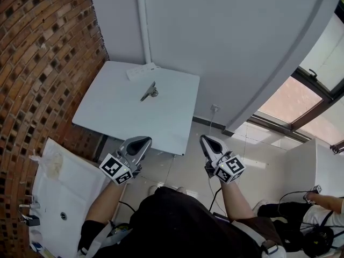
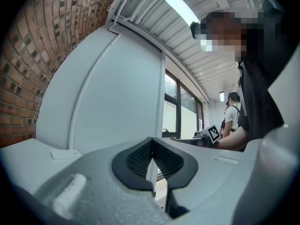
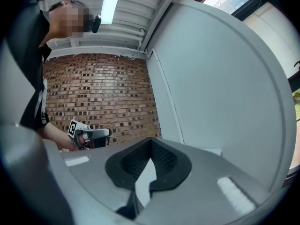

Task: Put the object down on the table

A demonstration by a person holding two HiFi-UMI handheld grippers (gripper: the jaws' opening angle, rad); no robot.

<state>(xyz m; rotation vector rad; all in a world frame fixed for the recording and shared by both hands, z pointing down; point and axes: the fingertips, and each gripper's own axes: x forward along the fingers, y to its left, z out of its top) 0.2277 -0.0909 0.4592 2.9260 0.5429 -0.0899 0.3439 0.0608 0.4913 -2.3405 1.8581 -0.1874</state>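
Left gripper (image 2: 151, 140): jaws closed tip to tip, ribbed dark pads meeting, nothing between them; held in the air at the near edge of the table (image 1: 115, 117). Right gripper (image 3: 151, 139): jaws likewise brought together and empty; held level with the left gripper, just off the table's near right corner, the two well apart from each other. Each carries a cube with square markers at its rear. Metal object (image 1: 149, 92): small, silvery, lying on the white tabletop toward the far side, well apart from both grippers and touched by neither. Power strip (image 1: 142, 70): white, at the table's far edge, near the metal object. Surroundings: brick wall (image 1: 37, 63) to the left of the table, pale grey wall (image 1: 226, 42) behind it with a vertical pipe (image 1: 143, 20), window (image 1: 301, 98) to the right.
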